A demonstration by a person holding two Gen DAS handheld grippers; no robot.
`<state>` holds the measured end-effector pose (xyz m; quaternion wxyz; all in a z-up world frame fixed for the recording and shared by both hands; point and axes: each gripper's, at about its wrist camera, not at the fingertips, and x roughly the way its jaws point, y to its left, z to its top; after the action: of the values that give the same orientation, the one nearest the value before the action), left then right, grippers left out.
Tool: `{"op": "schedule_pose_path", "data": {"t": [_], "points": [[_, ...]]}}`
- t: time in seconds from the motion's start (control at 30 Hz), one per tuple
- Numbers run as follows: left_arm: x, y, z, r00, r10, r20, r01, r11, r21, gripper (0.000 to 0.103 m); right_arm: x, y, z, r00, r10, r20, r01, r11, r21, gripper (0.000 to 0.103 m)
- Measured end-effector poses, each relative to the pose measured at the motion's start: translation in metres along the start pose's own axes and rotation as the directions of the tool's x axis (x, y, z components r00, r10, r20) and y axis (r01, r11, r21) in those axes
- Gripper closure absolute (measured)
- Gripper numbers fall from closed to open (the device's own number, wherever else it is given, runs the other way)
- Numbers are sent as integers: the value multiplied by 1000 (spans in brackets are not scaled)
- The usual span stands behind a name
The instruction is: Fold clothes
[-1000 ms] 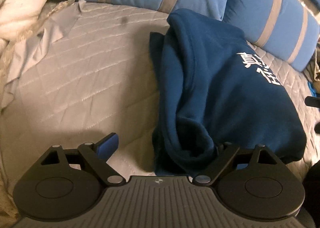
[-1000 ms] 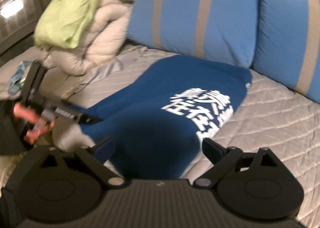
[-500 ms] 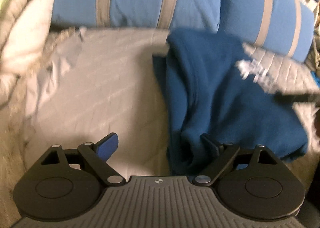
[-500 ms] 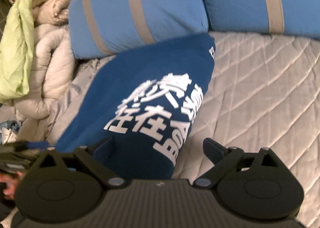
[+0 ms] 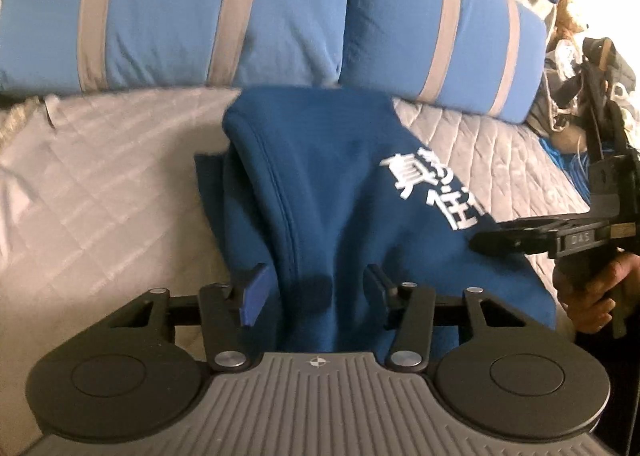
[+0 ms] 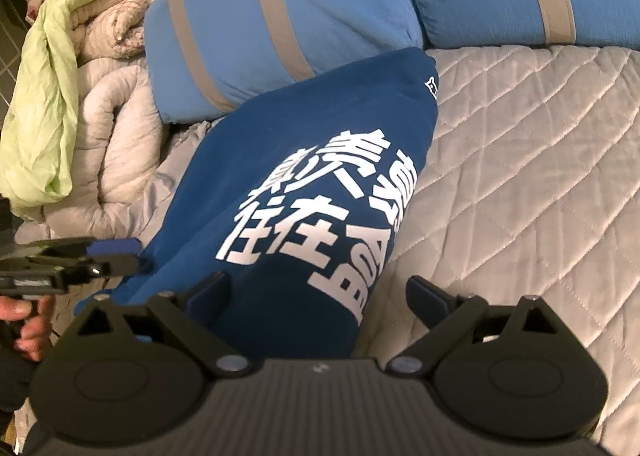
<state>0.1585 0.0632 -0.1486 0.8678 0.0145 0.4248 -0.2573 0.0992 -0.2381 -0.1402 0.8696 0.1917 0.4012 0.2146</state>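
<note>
A dark blue sweatshirt [image 5: 332, 192] with white printed characters lies folded lengthwise on a grey quilted bed; it also shows in the right wrist view [image 6: 304, 184]. My left gripper [image 5: 314, 288] is open, its fingers either side of the garment's near left fold. My right gripper [image 6: 320, 292] is open over the near right edge, left finger above the cloth, right finger above the quilt. Each gripper shows in the other's view: the right one [image 5: 520, 236] at the garment's right edge, the left one [image 6: 100, 256] at its left edge.
Two blue pillows with grey stripes [image 5: 200, 16] [image 6: 280, 24] lean at the head of the bed behind the sweatshirt. A bunched beige duvet with a light green cloth [image 6: 60, 68] lies left. The grey quilt [image 6: 520, 160] stretches right. Clutter [image 5: 580, 68] sits beyond the bed's right side.
Both grippers have moved in over the near end of the sweatshirt. The left one shifted right so the fold sits between its fingers, which have narrowed. The right one swung closer over the print.
</note>
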Motion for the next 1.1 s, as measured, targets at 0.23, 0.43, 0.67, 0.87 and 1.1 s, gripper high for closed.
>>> {"op": "schedule_pose_path", "data": {"t": [0.23,0.43,0.67,0.87,1.1], "points": [[9,16,-2,997,-54,-53,49,994,-95,61,1,-3,0,1000,12,-6,-12,1000,16,3],[16,31,3,992,-95,-88,75,974,-212,84,2,-5,-1,1000,16,-11,-15,999,30,2],[-10,41,2,993,-114,-15,105,952,-287,91,3,-7,0,1000,23,-12,-23,999,39,0],[-13,49,0,998,-58,-28,47,950,-310,91,1,-7,0,998,61,-5,-61,997,47,0],[5,51,-8,998,12,-64,-28,964,-263,91,4,-10,0,995,99,-18,-97,992,84,0]]}}
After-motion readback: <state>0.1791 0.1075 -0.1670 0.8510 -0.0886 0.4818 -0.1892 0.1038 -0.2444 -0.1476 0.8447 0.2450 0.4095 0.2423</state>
